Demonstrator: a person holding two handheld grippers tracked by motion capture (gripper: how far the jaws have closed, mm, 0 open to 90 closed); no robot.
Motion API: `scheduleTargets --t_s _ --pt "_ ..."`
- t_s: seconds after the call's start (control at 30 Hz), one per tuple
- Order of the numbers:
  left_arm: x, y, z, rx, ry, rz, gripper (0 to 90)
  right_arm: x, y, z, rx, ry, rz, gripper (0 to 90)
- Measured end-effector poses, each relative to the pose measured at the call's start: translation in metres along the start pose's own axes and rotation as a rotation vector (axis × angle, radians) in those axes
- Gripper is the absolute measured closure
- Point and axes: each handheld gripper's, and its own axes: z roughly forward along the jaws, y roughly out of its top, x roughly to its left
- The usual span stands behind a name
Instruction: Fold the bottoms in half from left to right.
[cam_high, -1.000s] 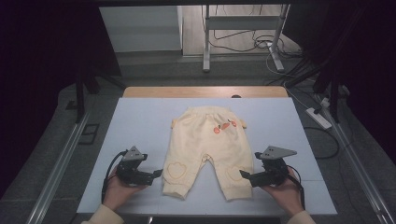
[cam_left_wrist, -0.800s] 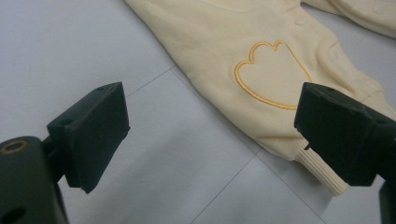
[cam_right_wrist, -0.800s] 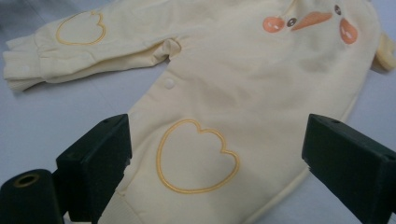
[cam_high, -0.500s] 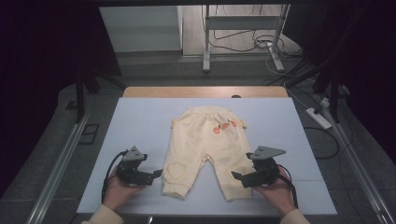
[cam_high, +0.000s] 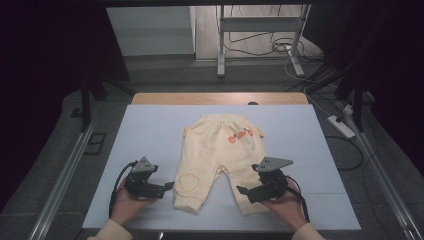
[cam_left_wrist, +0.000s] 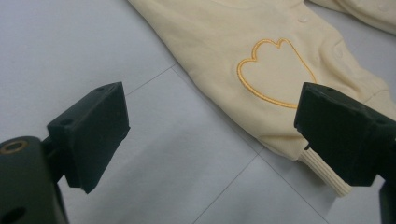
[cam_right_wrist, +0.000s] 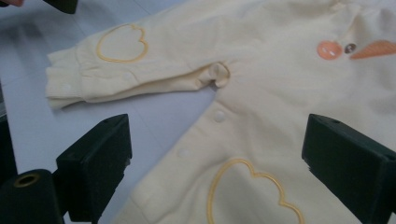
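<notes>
Pale yellow baby trousers (cam_high: 222, 150) lie flat on the white table (cam_high: 150, 130), waistband far, legs toward me. Each leg carries an orange heart outline (cam_high: 189, 182), and orange embroidery (cam_high: 239, 136) sits near the waist. My left gripper (cam_high: 169, 185) is open just left of the left leg's cuff; in its own view the left gripper (cam_left_wrist: 215, 114) has the heart (cam_left_wrist: 275, 72) and ribbed cuff (cam_left_wrist: 324, 172) by its right jaw. My right gripper (cam_high: 242, 191) is open over the right leg's lower end. The right gripper (cam_right_wrist: 217, 149) spans that leg's heart (cam_right_wrist: 252, 196) and snaps.
The table's wooden far edge (cam_high: 215, 98) runs behind the trousers. A power strip (cam_high: 342, 125) and cables (cam_high: 280, 47) lie on the floor at right and behind. Metal stand legs (cam_high: 220, 50) rise beyond the table. Rails (cam_high: 65, 175) flank both sides.
My right gripper has slid left, from beside the right leg to over its lower end. The left gripper and the trousers have stayed put.
</notes>
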Motion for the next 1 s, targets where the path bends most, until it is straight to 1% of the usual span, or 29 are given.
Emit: scheduleTargets --t_s 0.1,0.33,0.5,0.63,1.0 --pt "0.0 0.0 0.0 -0.001 0.002 0.0 10.4 0.005 0.004 0.003 -0.009 0.018 -0.005 8.5" --pt "0.0 0.0 0.0 -0.002 0.002 -0.001 10.4 0.016 0.01 0.015 0.006 0.044 -0.026 8.6" --pt "0.0 0.0 0.0 -0.004 0.001 -0.003 10.4 0.018 0.012 0.019 0.009 0.053 -0.029 8.5" --pt "0.0 0.0 0.0 -0.003 0.002 -0.001 10.4 0.023 0.014 0.025 0.016 0.063 -0.039 8.6" --pt "0.0 0.0 -0.001 -0.005 0.001 -0.001 10.6 0.031 0.019 0.037 0.022 0.088 -0.053 8.5"
